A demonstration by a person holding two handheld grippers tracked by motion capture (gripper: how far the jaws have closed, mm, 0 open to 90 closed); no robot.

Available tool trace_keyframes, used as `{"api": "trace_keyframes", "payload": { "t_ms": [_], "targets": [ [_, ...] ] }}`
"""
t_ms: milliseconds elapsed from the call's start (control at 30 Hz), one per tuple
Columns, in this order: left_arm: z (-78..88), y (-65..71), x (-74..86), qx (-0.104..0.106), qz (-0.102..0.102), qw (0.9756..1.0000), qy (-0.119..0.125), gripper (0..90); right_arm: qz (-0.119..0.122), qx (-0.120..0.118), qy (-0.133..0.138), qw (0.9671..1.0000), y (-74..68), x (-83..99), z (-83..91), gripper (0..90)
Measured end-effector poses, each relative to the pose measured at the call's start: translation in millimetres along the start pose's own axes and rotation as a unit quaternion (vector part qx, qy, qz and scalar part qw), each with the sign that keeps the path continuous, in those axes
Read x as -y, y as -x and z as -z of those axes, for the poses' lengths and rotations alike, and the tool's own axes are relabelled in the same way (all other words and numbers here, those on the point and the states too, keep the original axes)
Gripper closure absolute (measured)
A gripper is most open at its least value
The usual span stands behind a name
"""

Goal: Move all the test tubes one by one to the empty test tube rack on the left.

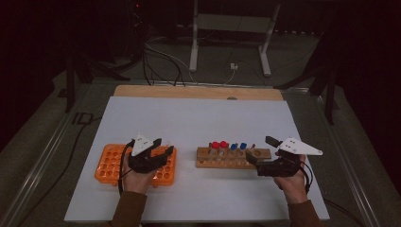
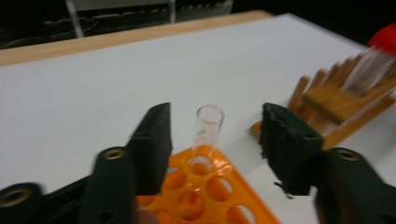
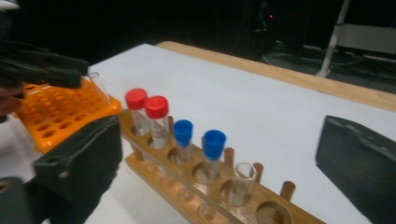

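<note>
The open glass test tube (image 2: 208, 133) stands upright in a corner hole of the orange tube rack (image 2: 219, 186), and it sits in the gap between my left gripper's (image 2: 215, 140) two black jaws with bare space on either side, so neither pad touches it: that grip is released, the jaws standing apart around the tube. In the high view my left gripper (image 1: 153, 153) hangs over the far right part of the orange rack (image 1: 109, 165), which lies on the white table sheet (image 1: 198, 118). To the right of that rack, apart from it, lies the wooden rack (image 1: 227, 161), a long block with a row of holes. In the right gripper view it carries two red-capped tubes (image 3: 147, 114) side by side, then two blue-capped tubes (image 3: 198, 140), then one uncapped glass tube (image 3: 243, 182), with a larger bare hole after that at the end of the wooden rack (image 3: 196, 186). My right gripper (image 1: 265, 151) hovers just at that rack's right end; its jaws are spread wide with nothing between them, and they touch none of the tubes.
</note>
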State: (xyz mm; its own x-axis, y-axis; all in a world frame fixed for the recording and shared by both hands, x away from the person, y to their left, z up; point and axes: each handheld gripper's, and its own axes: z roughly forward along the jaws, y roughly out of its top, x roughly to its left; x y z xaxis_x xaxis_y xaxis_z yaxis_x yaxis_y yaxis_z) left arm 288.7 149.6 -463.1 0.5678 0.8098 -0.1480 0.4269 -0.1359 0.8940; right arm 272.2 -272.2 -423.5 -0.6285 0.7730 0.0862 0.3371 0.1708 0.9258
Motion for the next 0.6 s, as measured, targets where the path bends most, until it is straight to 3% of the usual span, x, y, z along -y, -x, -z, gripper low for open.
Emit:
{"api": "trace_keyframes", "payload": {
  "t_ms": [67, 100, 133, 167, 233, 333, 433, 467, 500, 533, 600],
  "targets": [
    [4.9, 0.6, 0.2, 0.001, 0.004, 0.9999, 0.011, 33.4, -0.001, 0.001, -0.003, 1.0, 0.9, 1.0, -1.2, 4.4],
    [7.4, 1.3, 0.5, -0.002, 0.005, 0.9998, 0.017, 25.6, 0.0, 0.005, -0.011, 0.9999, 2.8, 3.4, -3.6, 5.3],
    [9.9, 1.5, 0.8, -0.001, 0.007, 0.9997, 0.024, 25.6, 0.0, 0.005, -0.011, 0.9999, 2.8, 3.4, -3.6, 5.4],
    [12.0, 1.5, 0.6, -0.003, 0.01, 0.9995, 0.028, 16.5, -0.001, 0.012, -0.016, 0.9998, 4.5, 6.4, -5.7, 7.1],
    [16.9, 1.0, 0.2, -0.008, 0.017, 0.9988, 0.044, 13.7, -0.001, 0.014, -0.016, 0.9998, 5.4, 7.9, -6.5, 9.0],
    [21.0, 0.5, -1.2, -0.022, 0.019, 0.9982, 0.053, 1.9, 0.002, 0.02, -0.025, 0.9995, 8.1, 11.9, -9.9, 14.9],
    [23.1, 0.0, -1.6, -0.026, 0.016, 0.9976, 0.061, 0.5, 0.013, 0.024, -0.041, 0.9988, 9.4, 18.0, -14.5, 29.5],
    [23.4, -0.1, -1.6, -0.025, 0.017, 0.9975, 0.063, 0.5, 0.013, 0.024, -0.041, 0.9988, 9.4, 18.0, -14.5, 29.5],
    [23.4, -0.2, -1.8, -0.024, 0.018, 0.9975, 0.064, 0.4, 0.022, 0.029, -0.047, 0.9982, 9.1, 21.1, -17.0, 39.5],
    [23.7, -0.4, -2.0, -0.022, 0.018, 0.9974, 0.066, 0.4, 0.022, 0.029, -0.047, 0.9982, 9.1, 21.1, -17.0, 39.5],
    [24.0, -0.3, -2.7, -0.02, 0.019, 0.9974, 0.067, 0.4, 0.033, 0.032, -0.056, 0.9974, 9.2, 25.1, -21.1, 51.2]
  ]
}}
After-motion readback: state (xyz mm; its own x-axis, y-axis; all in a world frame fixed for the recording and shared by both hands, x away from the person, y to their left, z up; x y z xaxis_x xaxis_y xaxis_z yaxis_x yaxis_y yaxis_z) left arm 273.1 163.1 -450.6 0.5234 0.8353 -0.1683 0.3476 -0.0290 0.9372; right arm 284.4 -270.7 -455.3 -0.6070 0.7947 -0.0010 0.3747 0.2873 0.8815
